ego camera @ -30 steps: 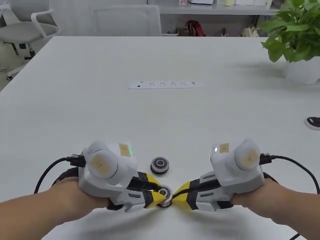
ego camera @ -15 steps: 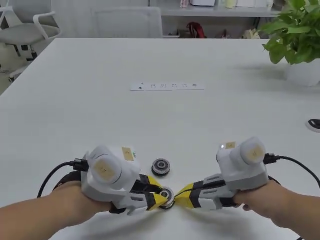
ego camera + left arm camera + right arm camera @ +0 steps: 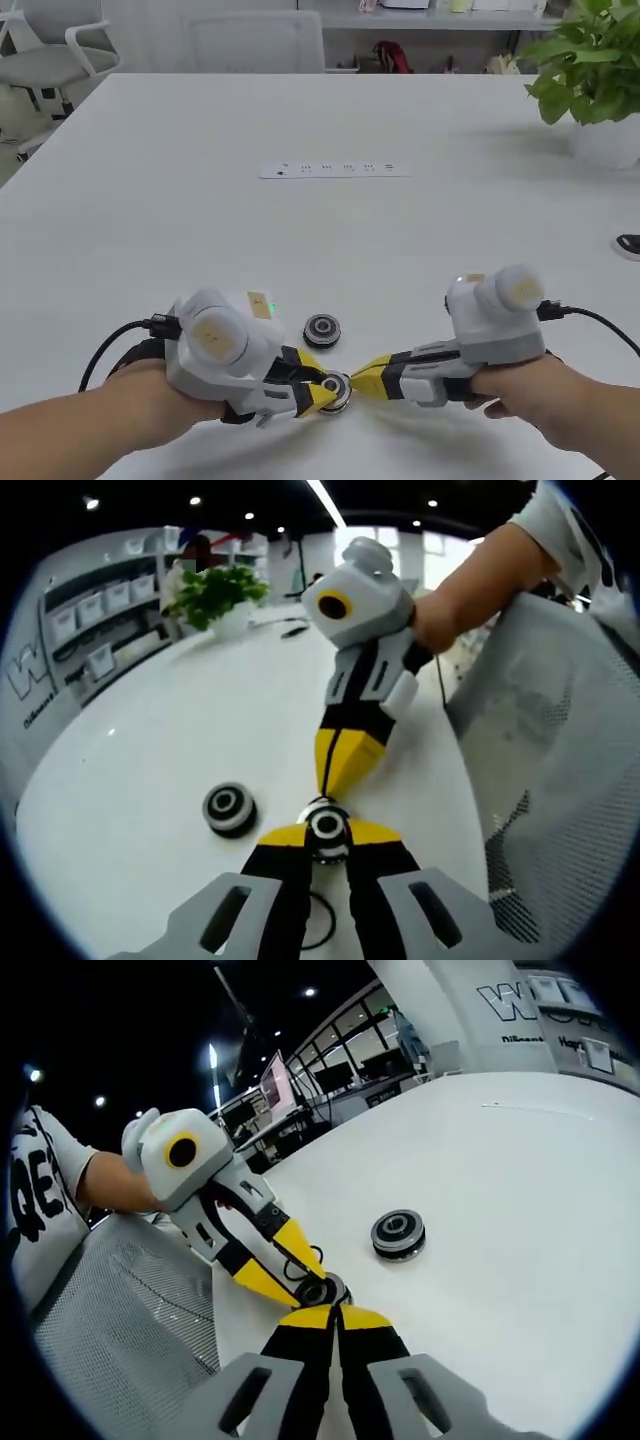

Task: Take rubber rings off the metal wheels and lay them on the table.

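Left gripper [image 3: 322, 393] jaws clamp a metal wheel [image 3: 327, 824] low over the worktop [image 3: 200, 200]. Right gripper [image 3: 334, 1312] jaws are pressed together at its rim; ring grip unclear. Suggest: pinch the rubber only, peel outward, and keep the left hand steady. A second wheel [image 3: 322, 328] lies nearby.

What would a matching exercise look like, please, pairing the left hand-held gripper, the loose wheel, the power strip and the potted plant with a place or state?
Things:
1. left hand-held gripper
2. loose wheel
3. power strip
4. potted plant

Places or states:
a. at the far right side of the table
b. shut on the held wheel
c. lying free just beyond both gripper tips
d. flat at mid-table, farther away

Pairs: 1-b, 2-c, 3-d, 4-a
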### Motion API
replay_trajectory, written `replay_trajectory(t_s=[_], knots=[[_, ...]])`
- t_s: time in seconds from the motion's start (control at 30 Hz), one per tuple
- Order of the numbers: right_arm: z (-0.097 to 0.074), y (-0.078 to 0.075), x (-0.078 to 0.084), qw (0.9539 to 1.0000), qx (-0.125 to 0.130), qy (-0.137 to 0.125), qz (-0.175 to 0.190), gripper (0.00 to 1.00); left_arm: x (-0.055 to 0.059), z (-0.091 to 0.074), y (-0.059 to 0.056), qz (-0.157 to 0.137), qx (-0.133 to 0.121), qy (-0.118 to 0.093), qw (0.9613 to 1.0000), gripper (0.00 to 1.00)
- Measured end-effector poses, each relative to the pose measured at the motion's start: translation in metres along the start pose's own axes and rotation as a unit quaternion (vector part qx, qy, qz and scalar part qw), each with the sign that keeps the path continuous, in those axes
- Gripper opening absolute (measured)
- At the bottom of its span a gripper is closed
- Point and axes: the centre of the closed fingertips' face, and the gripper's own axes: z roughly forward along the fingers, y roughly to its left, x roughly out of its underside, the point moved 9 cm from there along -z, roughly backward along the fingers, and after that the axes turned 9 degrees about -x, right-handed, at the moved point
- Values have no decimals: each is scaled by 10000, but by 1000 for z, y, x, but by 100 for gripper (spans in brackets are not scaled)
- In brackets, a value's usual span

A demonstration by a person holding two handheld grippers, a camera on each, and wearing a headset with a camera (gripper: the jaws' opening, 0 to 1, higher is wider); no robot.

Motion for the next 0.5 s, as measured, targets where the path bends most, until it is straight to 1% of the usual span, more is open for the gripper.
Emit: replay_trajectory(t_s=[0.2,0.5], knots=[[0,0,0,9999,-65,-41,73,0,-1,0,0,11,-24,31,10000,13],[2,5,-1,9999,-142,-2,8,0,-2,0,-1,62,-60,100,9999,12]])
